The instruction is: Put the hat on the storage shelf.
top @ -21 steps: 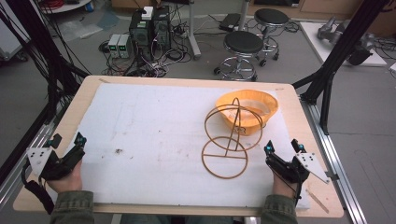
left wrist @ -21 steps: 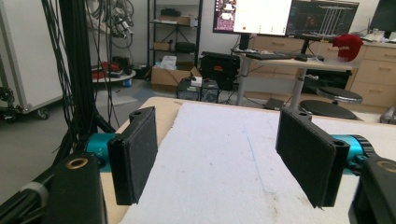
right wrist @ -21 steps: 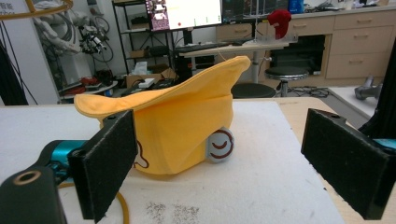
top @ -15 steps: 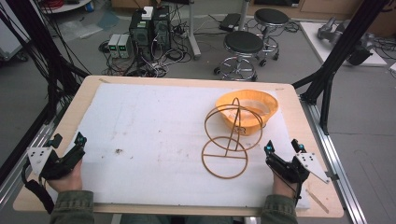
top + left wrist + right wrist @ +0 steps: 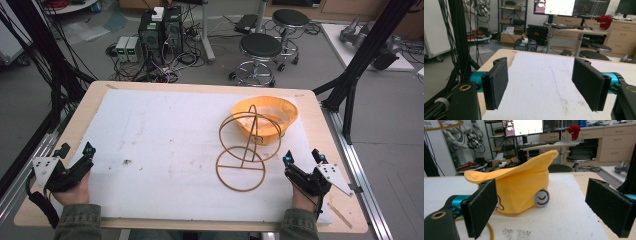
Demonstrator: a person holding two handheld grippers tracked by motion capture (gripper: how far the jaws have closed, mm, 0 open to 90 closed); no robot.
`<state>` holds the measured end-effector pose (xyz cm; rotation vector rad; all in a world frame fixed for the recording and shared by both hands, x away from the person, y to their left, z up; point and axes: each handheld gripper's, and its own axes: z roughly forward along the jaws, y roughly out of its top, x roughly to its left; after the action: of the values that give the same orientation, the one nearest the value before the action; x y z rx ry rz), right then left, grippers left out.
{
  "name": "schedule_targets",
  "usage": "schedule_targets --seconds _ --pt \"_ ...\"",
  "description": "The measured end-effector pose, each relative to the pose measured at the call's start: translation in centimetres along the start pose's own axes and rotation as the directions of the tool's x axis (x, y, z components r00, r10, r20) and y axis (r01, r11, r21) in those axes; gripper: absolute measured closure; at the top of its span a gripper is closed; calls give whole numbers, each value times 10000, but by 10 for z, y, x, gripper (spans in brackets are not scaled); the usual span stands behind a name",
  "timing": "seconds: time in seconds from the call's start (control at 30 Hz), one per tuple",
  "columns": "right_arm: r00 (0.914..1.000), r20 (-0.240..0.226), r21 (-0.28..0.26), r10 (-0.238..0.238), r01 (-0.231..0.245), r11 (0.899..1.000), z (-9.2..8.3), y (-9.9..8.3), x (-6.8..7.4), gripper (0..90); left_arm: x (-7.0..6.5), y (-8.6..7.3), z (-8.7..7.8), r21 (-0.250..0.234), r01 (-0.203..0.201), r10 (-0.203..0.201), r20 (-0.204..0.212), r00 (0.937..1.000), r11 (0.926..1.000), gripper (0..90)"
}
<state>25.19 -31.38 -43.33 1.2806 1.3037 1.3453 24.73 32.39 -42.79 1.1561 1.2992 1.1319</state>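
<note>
The right gripper (image 5: 302, 158) has its jaws spread wide with nothing between the pads. Just ahead of its fingers (image 5: 481, 206) lies the yellow hat (image 5: 516, 190), upside down on the white mat (image 5: 165, 140), near but not touching. Beside the fingers, toward the table's middle, stands the wire stand (image 5: 242, 150), its base ring flat on the mat and its upper ring leaning at the hat. Well apart at the other edge, the left gripper (image 5: 75, 150) also gapes wide and empty over bare mat.
</note>
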Motion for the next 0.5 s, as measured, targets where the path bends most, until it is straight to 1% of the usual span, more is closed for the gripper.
schedule_targets --seconds 0.03,0.17,0.27,0.37,0.47,0.5 --pt "10000 27 -17 49 -49 10000 1 0 0 96 0 0 0 -1 -5 5 1 10000 10000 295" --pt "10000 6 10 -63 63 10000 2 0 -1 96 0 0 1 25 21 -21 29 10000 10000 295" --pt "9998 -50 83 -189 190 9998 6 0 -1 96 0 0 1 32 50 -50 26 10000 10000 295" --pt "10000 -4 142 -55 55 9999 12 2 -3 96 0 -1 1 83 137 -138 48 9999 9999 297" --pt "9998 138 28 107 -108 9999 16 8 -3 96 0 -1 1 75 148 -148 77 9999 9999 297" --pt "9999 58 -26 104 -104 9999 17 10 -3 96 0 -1 1 76 147 -148 92 9998 9999 297"
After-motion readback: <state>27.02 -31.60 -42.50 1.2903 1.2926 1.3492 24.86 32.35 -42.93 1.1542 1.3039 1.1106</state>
